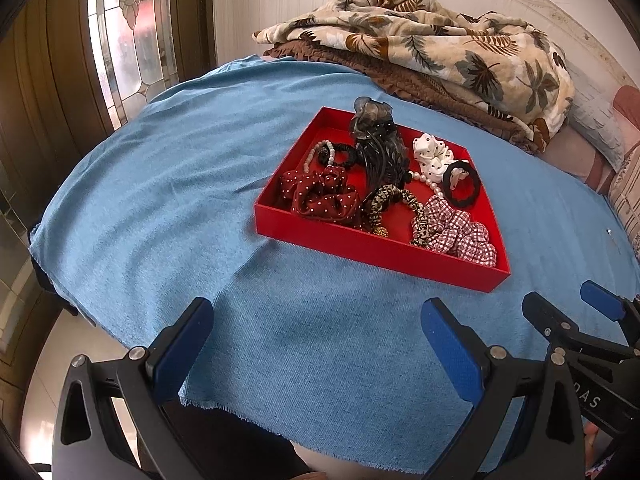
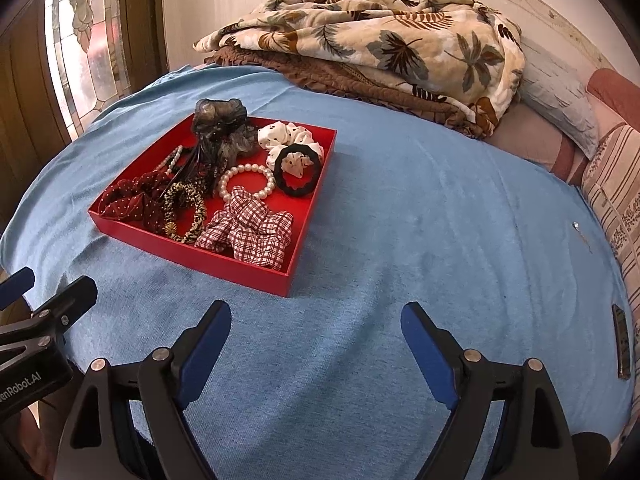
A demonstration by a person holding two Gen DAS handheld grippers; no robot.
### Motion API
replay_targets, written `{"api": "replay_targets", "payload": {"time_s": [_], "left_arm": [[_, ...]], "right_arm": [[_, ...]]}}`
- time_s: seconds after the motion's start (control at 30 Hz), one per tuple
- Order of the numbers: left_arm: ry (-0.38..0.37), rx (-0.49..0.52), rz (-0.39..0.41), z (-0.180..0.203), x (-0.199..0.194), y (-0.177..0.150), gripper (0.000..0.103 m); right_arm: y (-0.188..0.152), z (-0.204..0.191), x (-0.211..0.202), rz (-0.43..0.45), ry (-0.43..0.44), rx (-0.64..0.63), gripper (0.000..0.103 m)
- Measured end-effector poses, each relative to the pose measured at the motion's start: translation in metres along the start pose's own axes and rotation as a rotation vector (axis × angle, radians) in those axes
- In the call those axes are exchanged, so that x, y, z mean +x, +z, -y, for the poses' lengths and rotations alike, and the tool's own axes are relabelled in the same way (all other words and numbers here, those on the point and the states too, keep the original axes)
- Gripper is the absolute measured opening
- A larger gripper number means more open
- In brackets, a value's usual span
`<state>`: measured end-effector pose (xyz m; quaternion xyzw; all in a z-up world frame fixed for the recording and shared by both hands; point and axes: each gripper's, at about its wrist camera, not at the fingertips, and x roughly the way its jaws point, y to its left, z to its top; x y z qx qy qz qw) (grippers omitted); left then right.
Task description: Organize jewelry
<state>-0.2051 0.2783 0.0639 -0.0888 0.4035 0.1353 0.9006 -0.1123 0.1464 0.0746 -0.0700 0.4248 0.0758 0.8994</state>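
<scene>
We hold both the left gripper and right gripper wide open and empty; the red tray of scrunchies sits ahead on the blue cloth, probably nearer our left.

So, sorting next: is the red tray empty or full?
Full: the red tray holds scrunchies, a pearl bracelet and a black hair tie, crowded together.

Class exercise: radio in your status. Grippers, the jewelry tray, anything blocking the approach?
Left gripper open, empty. Right gripper open, empty, both short of the tray. Red tray on blue cloth, full of scrunchies and a pearl bracelet. Approach unobstructed.
</scene>
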Motion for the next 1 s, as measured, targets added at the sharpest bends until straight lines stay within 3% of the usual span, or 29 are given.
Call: {"api": "replay_targets", "payload": {"time_s": [0.7,1.0], "left_arm": [[0.009,-0.013,-0.009,-0.004,0.002,0.002,0.103],[0.057,-0.005,0.019,-0.004,-0.008,0.011,0.103]], "right_arm": [[-0.004,0.001,0.003,-0.007,0.032,-0.003,0.091],[-0.007,0.003,0.002,-0.002,0.071,-0.001,0.091]]}}
